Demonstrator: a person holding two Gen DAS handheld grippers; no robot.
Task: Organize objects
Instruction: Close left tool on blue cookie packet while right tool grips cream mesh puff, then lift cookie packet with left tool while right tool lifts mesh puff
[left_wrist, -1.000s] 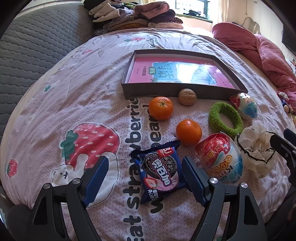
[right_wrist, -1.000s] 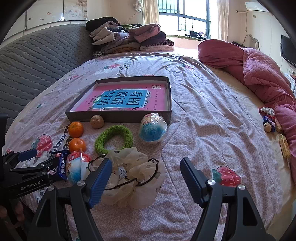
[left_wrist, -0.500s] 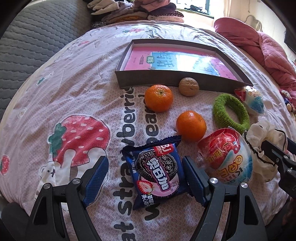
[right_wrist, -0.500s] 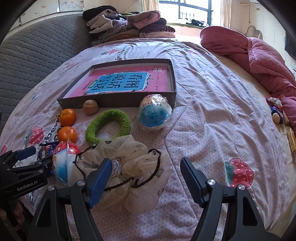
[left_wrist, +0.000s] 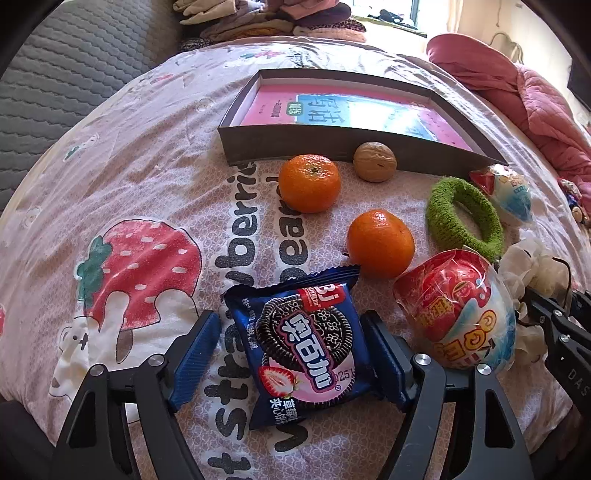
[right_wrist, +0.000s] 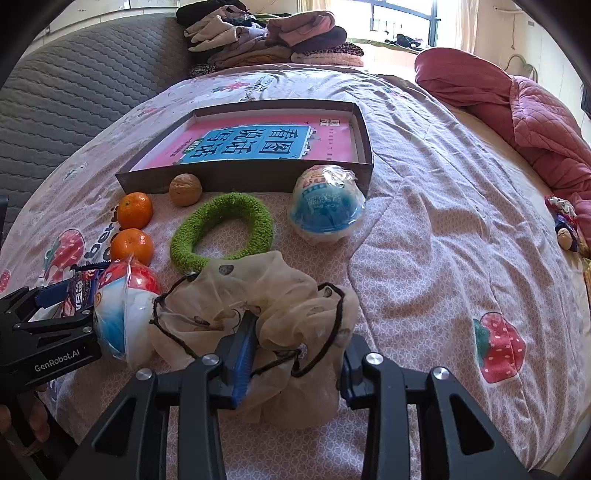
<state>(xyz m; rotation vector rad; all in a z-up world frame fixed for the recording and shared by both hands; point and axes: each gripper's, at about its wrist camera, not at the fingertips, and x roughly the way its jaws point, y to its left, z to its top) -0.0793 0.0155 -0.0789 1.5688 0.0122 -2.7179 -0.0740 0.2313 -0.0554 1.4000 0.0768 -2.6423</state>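
Both grippers mid-pickup on the bed. Left gripper (left_wrist: 288, 354) spread wide, jaws just been closing a bit around the blue cookie pack (left_wrist: 306, 339); right pad abt touching its edge, left pad still clear, so no grip yet. Right gripper (right_wrist: 291, 363) jaws just been closing, now pinching the cream scrunchie (right_wrist: 258, 321), fabric bunched btwn pads. Box (right_wrist: 258, 181) sits far side, only a pink book in it. Next, prob: left needs to finish closing on pack, then lift both & carry to box w/o dragging the sheet
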